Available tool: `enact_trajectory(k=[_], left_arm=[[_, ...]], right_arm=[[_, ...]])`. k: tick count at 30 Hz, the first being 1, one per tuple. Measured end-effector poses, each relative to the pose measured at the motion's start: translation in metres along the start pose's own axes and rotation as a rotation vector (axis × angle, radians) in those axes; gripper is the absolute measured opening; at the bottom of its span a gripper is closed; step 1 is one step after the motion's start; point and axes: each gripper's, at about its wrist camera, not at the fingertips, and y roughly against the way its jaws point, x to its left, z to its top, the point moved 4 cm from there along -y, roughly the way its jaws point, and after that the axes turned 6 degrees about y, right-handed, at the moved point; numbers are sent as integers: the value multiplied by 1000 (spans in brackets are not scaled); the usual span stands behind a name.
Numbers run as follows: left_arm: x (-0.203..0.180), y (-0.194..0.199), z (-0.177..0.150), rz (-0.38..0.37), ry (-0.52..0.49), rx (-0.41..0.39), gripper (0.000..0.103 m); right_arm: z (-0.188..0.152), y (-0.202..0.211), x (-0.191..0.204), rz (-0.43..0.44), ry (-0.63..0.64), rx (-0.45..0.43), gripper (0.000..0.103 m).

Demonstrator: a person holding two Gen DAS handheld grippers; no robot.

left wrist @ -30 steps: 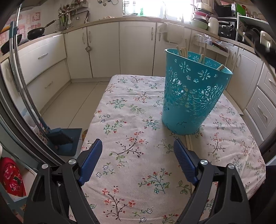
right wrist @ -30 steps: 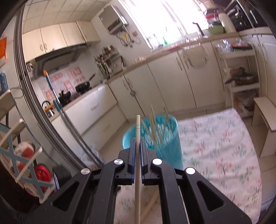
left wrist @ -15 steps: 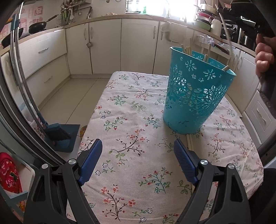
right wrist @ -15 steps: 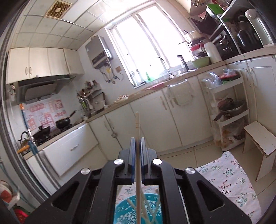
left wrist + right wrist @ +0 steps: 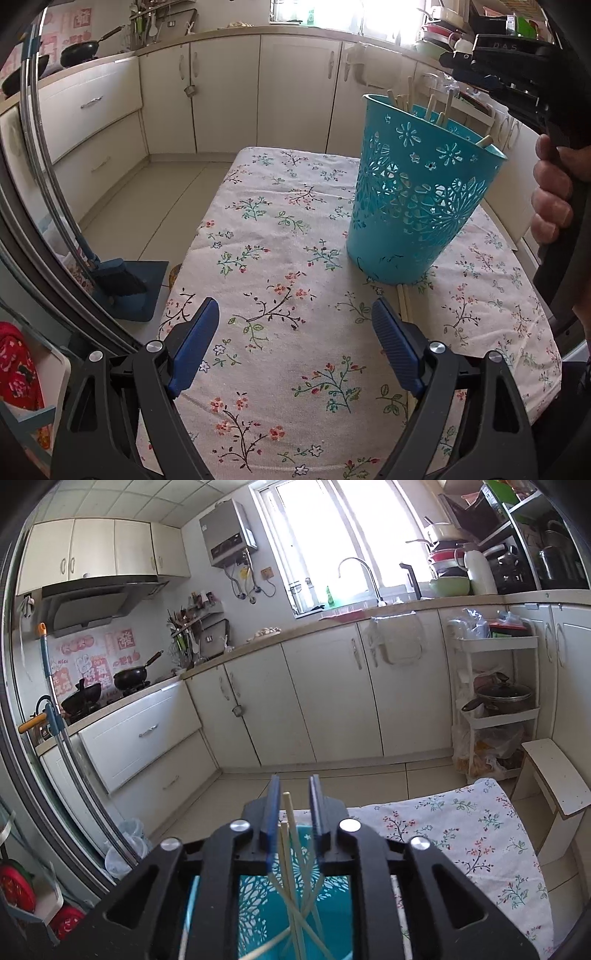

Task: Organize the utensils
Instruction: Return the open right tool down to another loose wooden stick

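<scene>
Chopsticks [image 5: 403,293] on floral tablecloth [image 5: 280,229], against basket [image 5: 417,192]

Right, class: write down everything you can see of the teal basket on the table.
The teal basket is a round, tapered bin that looks like plastic, wider at the rim, its wall pierced with cut-out flowers. It stands upright on the floral tablecloth, towards its right side in the left wrist view. Several pale wooden chopsticks lean inside, tips above the rim. Another chopstick lies on the cloth at its base. The right gripper is above it, jaws opening around one stick.
</scene>
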Motion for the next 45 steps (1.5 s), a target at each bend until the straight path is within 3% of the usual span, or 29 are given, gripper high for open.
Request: enact_trajectory(k=[5,9,15,19,30,37,39,45], left_arm=[[1,7,1,-2,3,-13,82],[7,10,0,3,17,-16,83],[14,11,-4,13,32,-2,83],[16,17,-6,18,26,-8,84],[23,14,-7,17,48,4,84],[23,10,-9,13,51,18,85],[20,10,-10,8,41,19,85],[-5,1,-11,-21,-34,58,85]], right_arm=[[0,35,-1,-5,8,-29,23],[-28,67,-3,-37,-29,-1,34],[-141,50,7,-35,-32,362,32],[-176,29,12,-26,-48,479,27],[-188,1,17,-68,-16,556,20],[-193,7,24,-68,63,559,18],[-195,11,28,-53,106,570,13],[-200,39,12,-28,150,593,9]])
